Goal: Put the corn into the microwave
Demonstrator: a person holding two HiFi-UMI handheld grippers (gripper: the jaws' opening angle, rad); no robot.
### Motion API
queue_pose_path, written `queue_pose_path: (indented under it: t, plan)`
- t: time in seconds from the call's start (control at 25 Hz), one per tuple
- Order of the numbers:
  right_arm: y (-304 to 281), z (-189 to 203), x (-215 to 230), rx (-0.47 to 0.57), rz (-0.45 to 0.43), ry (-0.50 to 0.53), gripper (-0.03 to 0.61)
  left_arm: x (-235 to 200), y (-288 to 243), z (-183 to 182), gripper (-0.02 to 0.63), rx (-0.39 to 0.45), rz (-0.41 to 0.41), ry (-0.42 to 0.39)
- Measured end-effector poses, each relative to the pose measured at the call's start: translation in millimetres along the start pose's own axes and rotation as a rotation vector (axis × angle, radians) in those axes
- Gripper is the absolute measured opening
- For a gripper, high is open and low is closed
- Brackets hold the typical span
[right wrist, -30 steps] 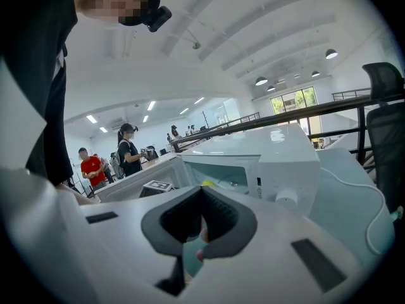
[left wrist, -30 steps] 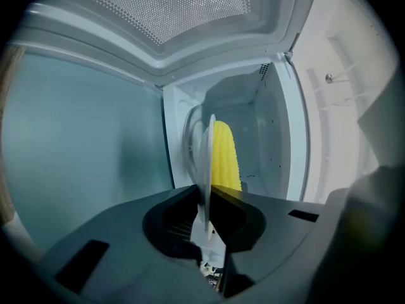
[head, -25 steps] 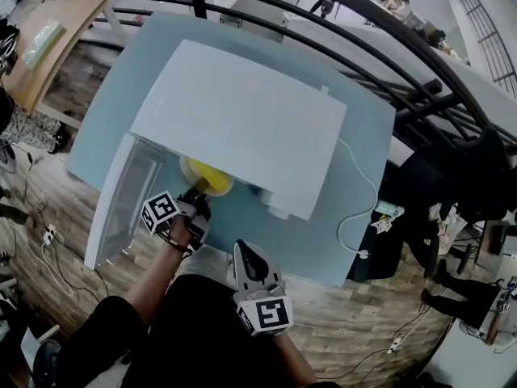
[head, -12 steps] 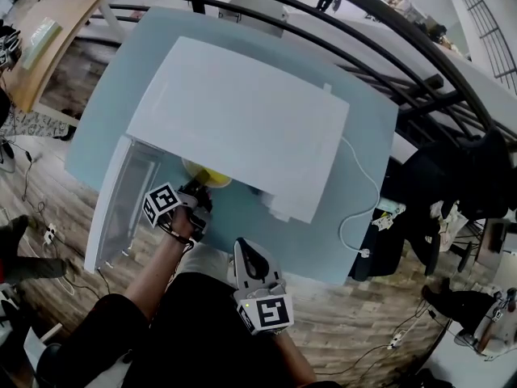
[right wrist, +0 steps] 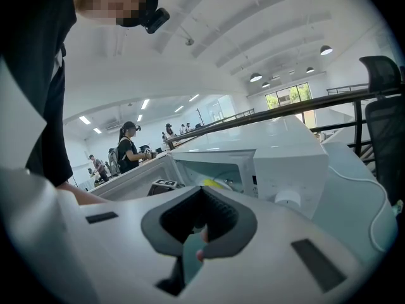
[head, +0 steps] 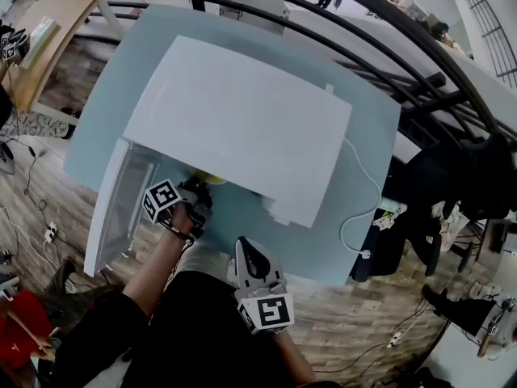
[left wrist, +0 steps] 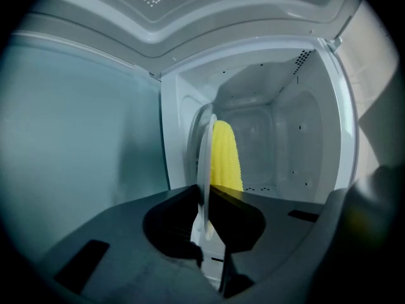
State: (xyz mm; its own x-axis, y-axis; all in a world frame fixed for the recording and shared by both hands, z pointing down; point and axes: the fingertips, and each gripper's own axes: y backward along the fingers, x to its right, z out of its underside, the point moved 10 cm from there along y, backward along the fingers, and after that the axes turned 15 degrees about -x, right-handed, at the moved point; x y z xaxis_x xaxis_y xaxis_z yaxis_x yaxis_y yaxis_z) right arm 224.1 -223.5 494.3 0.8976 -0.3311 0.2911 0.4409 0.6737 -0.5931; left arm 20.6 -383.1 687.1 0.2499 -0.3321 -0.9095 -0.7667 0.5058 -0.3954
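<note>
A white box-shaped microwave [head: 242, 120] was set on a pale blue glass desk [head: 339, 245]. Its see-through door [head: 121, 200] was swung open at the 9 o'clock side of the opening in the head view. The left hand-held gripper [left wrist: 205, 227] was reached into the open mouth of the microwave. Its jaws were clamped on the rim of a thin white round plate [left wrist: 204, 163], which was seen edge-on. A yellow cob of corn [left wrist: 226, 157] was carried on the plate, just inside the white cooking space and above its floor. The right hand-held gripper [head: 247, 250] was held back near the person's body, at 5 o'clock from the left one. Its jaws were close together, and nothing was held in them. A white power cord [head: 359, 208] was laid across the desk at the 3 o'clock side of the microwave.
</note>
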Motion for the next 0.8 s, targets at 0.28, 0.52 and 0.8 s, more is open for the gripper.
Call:
queue_pose_path:
  t: [0.28,0.52,0.8]
  plan:
    - [0.3,1.6,6.2,0.0,0.013,-0.019,0.008,0.6,-6.8,-2.7,0.031,0.002,-0.015,0.003]
    - [0.2,5.0,10.1,-0.006,0.026,-0.032,0.008,2.7,-9.2,-2.7,0.032,-0.002,-0.034,-0.011]
    - [-0.3,5.4,8.6,-0.008,0.023,-0.031,0.008,7.4,-9.4,-4.6,0.032,-0.03,-0.089,-0.066]
